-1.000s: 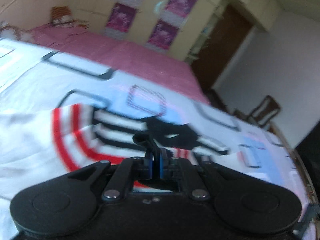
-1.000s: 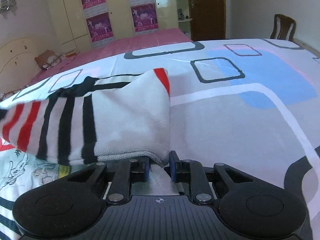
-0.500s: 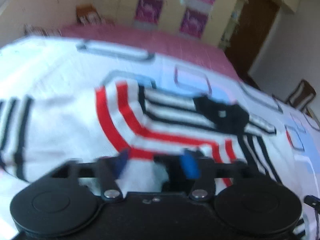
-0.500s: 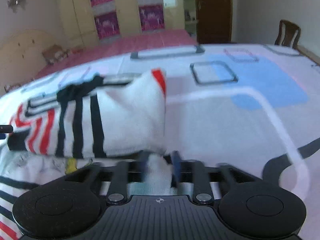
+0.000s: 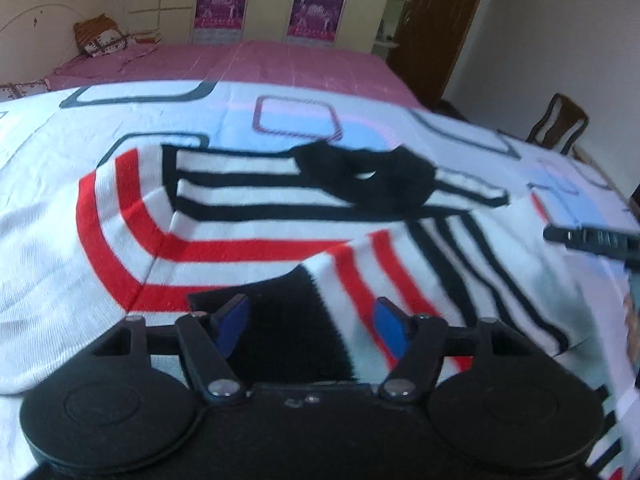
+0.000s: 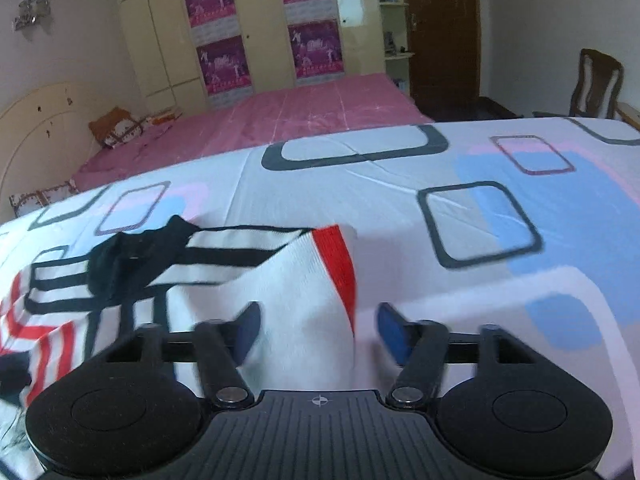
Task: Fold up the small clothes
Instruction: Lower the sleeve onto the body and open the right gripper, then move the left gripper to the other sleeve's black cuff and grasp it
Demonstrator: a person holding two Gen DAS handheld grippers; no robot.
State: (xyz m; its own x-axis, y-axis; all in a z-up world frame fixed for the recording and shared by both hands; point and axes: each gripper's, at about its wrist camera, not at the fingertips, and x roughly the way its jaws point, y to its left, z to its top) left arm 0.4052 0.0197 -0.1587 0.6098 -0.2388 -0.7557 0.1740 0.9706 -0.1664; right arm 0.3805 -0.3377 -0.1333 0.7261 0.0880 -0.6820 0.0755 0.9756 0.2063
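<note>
Folding goes best if you work off the bedsheet [image 6: 400, 184]: the striped sweater [image 5: 248, 216] lies on it, sleeves folded in. Your left gripper [image 5: 310, 314] and right gripper [image 6: 318, 326] stand open, jaws just narrowing, pressing nothing — square the edges before regripping. Nothing on the sheet blocks you — the chair [image 6: 596, 84] stands well beyond it.

White knitted sweater [image 5: 248, 240] with red stripes and black stripes, lying flat on the patterned bed sheet [image 5: 48, 168]. Black collar [image 5: 372, 180] at the far side. Both sleeves folded in over the middle, one with a black cuff [image 5: 288, 328] near the front. Right edge folded, with a red band [image 6: 336, 268].
</note>
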